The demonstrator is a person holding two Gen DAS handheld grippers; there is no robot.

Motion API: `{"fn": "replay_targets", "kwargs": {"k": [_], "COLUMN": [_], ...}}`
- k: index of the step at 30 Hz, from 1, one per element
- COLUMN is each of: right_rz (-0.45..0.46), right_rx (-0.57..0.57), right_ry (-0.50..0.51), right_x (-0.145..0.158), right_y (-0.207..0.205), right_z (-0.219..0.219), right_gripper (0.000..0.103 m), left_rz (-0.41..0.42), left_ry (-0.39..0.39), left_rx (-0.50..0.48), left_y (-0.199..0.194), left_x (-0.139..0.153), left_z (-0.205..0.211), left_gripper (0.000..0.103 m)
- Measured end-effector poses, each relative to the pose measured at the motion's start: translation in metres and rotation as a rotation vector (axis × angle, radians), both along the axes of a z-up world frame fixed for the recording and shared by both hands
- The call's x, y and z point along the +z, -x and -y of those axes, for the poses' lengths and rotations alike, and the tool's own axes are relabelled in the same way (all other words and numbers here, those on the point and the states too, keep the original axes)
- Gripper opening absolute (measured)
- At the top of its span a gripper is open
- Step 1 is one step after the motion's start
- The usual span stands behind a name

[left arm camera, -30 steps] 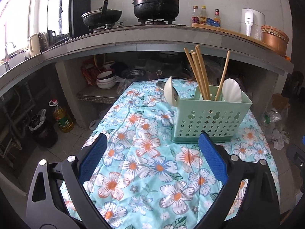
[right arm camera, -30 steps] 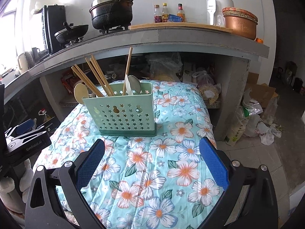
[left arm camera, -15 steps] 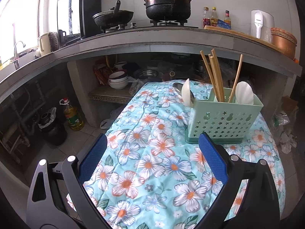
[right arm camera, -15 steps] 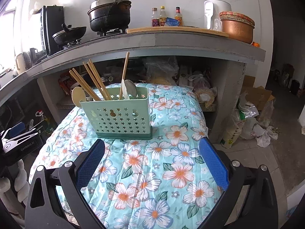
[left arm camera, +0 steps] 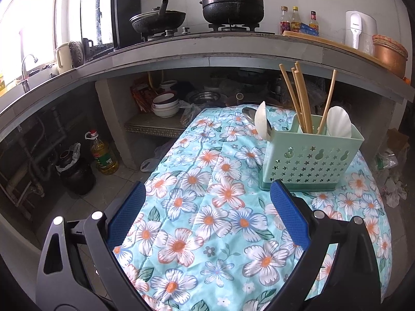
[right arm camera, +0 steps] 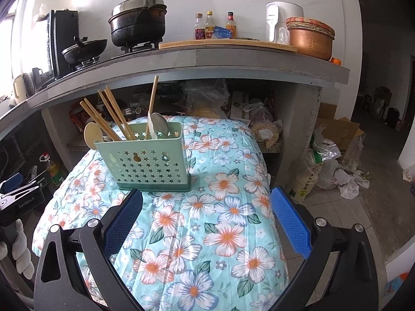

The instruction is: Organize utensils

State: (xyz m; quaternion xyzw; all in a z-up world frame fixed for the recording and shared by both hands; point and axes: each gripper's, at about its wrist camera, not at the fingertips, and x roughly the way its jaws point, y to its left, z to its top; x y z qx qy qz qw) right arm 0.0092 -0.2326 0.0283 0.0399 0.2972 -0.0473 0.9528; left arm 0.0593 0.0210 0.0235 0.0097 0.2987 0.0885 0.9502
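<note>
A mint-green utensil holder [left arm camera: 308, 155] [right arm camera: 149, 160] with star-shaped holes stands on the floral table [left arm camera: 207, 207] [right arm camera: 220, 207]. Several wooden chopsticks [left arm camera: 298, 98] [right arm camera: 111, 111] lean in its middle section. White spoons [left arm camera: 337, 124] [left arm camera: 260, 121] stand at both ends; in the right wrist view a spoon [right arm camera: 159, 127] and a pale spoon [right arm camera: 93, 134] show. My left gripper [left arm camera: 207, 207] is open and empty, short of the holder and to its left. My right gripper [right arm camera: 206, 215] is open and empty, near the holder's front right.
A concrete counter [left arm camera: 181, 49] behind the table carries a black pot [left arm camera: 233, 0], a wok [left arm camera: 158, 20], bottles [right arm camera: 215, 26] and a copper bowl [right arm camera: 310, 39]. Bowls [left arm camera: 166, 103] and an oil bottle [left arm camera: 102, 153] sit below. Bags [right arm camera: 332, 165] litter the floor right. The other gripper [right arm camera: 20, 199] shows left.
Both grippers have drawn back and away from the holder, the left one sliding leftward; the holder now looks smaller and farther. Both stayed open and empty.
</note>
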Motion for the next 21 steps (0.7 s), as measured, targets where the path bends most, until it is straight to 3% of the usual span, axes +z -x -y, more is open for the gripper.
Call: {"fn": "replay_targets", "kwargs": {"k": [21], "right_rz": [-0.003], "right_rx": [-0.007], "right_ry": [0.005], "right_x": [-0.001], "right_y": [0.0], "right_z": [0.004], "right_gripper": [0.097], "left_rz": [-0.017], "left_ry": [-0.01], "left_rx": [-0.042], "left_y": [0.002], "left_x": [-0.004], "left_z": [0.013], "left_gripper": [0.093]}}
